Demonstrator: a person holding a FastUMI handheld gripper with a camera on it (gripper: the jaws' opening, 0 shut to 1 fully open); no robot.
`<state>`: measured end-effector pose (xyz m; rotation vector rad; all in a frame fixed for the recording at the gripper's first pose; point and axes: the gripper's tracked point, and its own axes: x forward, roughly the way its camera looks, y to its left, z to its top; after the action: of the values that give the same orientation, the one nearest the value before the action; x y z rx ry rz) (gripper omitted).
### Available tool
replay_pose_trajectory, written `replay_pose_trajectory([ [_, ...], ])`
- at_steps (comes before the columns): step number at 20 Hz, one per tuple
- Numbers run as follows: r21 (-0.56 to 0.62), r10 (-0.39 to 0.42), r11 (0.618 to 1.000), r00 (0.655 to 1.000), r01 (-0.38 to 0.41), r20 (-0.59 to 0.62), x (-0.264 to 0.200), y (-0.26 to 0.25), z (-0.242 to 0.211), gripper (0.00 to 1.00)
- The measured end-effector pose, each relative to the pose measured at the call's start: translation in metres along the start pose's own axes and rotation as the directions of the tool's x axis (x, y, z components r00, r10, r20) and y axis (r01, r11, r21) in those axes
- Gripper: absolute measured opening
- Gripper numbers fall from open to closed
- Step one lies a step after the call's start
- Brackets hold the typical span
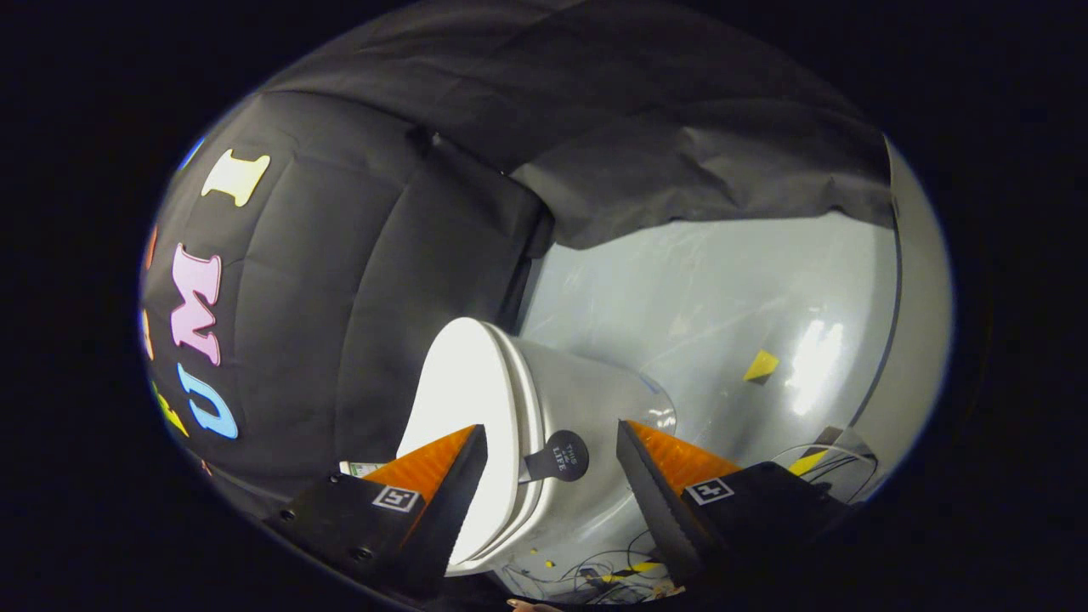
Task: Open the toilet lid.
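The white toilet [586, 408] appears rolled sideways in this tilted view. Its white lid [463, 382] lies closed on the seat, on the side toward the black cloth. A round black handle tab [558, 457] sticks out from the lid's edge. My gripper [552, 467] is open, its orange-and-black fingers [450, 476] spread wide. The tab sits in the gap between the two fingertips, touching neither. The lid's rim runs just inside the left finger.
Grey glossy floor [722, 323] stretches beyond the toilet, with yellow tape marks [761, 365] on it. Loose cables [612, 565] lie by the toilet's base near the right finger. Black cloth wall [357, 280] hangs close behind the lid.
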<state>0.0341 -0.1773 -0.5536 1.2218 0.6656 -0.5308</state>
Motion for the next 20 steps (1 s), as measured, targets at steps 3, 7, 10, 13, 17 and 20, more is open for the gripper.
replay_pose_trajectory([
  [3, 0.050, 0.012, 0.999, 0.999, -0.011, -0.030, 0.017, -0.010, -0.011, 0.97],
  [7, 0.115, 0.048, 0.992, 0.998, -0.042, -0.046, 0.030, -0.010, -0.022, 0.82],
  [10, 0.211, 0.155, 0.967, 0.987, -0.142, -0.042, 0.032, 0.004, -0.023, 0.64],
  [13, 0.246, 0.159, 0.958, 0.987, -0.147, -0.033, 0.040, -0.007, -0.027, 0.38],
  [17, 0.278, 0.223, 0.937, 0.975, -0.212, -0.008, 0.033, 0.000, -0.020, 0.25],
  [20, 0.324, 0.239, 0.918, 0.971, -0.228, 0.007, 0.038, -0.003, -0.021, 0.05],
])
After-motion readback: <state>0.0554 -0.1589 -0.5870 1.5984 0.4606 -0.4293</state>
